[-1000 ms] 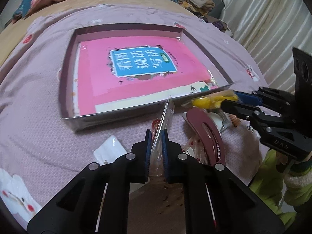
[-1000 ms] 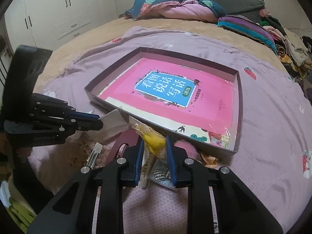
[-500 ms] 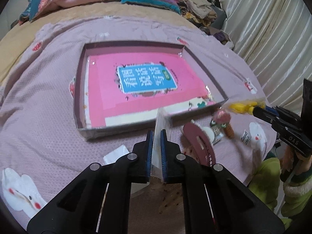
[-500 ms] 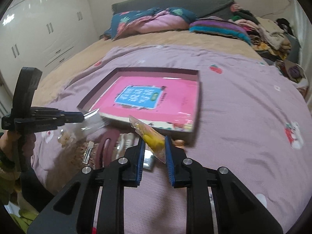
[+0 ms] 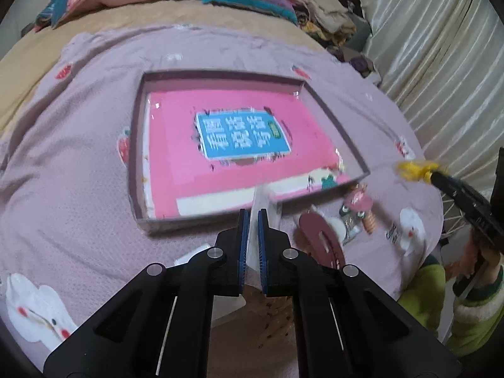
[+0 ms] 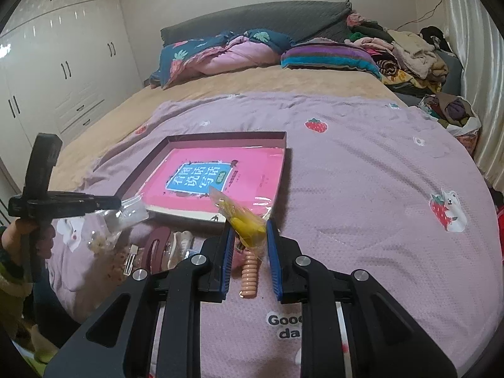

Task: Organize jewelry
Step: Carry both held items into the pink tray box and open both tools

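Jewelry mostly down by the tray's near edge, two pieces up in the air.

Left gripper (image 5: 250,220): clenched on a clear bag (image 5: 261,198), held edge-on, top sticking forward past the pads toward the tray (image 5: 138,145). Same bag in the right view (image 6: 129,212), sagging, small pale pieces at the bottom. Tray straight ahead of this gripper, near wall just beyond the fingertips; pink book (image 5: 239,145) filling the floor. Nearer arm to the tray, by the look of it.

Between the grippers, on the bedspread (image 6: 378,173): dark red hair clip (image 5: 321,242), long axis running away from the camera, a small pink-topped piece (image 5: 359,198) beside it, a coiled tie (image 6: 250,271) under the right pads.

Right gripper (image 6: 250,234): closed on a yellow piece in a clear wrapper (image 6: 245,223), wrapper tip pointing up and left at the tray's near right corner. From the left view, yellow piece (image 5: 412,170) lifted well right of the tray. Probable next move: both loads forward, over the near wall, onto the book.
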The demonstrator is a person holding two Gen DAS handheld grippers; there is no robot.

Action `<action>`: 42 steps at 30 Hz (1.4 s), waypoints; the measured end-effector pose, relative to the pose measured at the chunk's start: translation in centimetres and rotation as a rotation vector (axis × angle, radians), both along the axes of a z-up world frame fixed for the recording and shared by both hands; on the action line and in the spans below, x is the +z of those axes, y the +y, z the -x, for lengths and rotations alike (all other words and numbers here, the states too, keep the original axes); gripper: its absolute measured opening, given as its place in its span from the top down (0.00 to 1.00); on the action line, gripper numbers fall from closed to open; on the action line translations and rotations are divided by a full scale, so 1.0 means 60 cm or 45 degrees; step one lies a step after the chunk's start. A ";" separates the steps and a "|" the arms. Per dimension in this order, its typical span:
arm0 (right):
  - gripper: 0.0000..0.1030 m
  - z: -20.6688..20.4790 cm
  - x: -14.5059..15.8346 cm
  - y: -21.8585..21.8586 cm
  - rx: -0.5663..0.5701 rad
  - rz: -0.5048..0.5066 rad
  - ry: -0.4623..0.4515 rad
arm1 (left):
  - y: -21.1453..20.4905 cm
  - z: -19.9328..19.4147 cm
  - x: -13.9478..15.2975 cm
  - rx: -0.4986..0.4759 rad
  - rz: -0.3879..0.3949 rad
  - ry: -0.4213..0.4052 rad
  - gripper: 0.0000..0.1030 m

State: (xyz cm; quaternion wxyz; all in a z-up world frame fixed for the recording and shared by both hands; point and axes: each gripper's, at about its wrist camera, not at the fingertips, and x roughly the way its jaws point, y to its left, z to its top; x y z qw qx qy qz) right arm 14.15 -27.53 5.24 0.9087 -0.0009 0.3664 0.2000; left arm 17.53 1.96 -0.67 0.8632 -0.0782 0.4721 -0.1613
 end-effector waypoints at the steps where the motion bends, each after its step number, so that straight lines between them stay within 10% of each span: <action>1: 0.81 -0.002 0.002 0.001 0.003 -0.003 -0.003 | 0.002 -0.001 0.006 0.005 -0.002 -0.013 0.99; 13: 0.81 -0.045 0.036 0.022 0.020 -0.011 -0.069 | 0.017 -0.073 0.103 0.084 -0.047 -0.184 1.00; 35: 0.81 -0.198 -0.004 0.102 0.027 0.157 -0.090 | 0.029 -0.173 -0.015 0.280 -0.088 -0.099 0.99; 42: 0.81 -0.226 -0.060 0.137 0.008 0.283 -0.072 | 0.035 -0.150 -0.028 0.281 -0.140 -0.079 0.66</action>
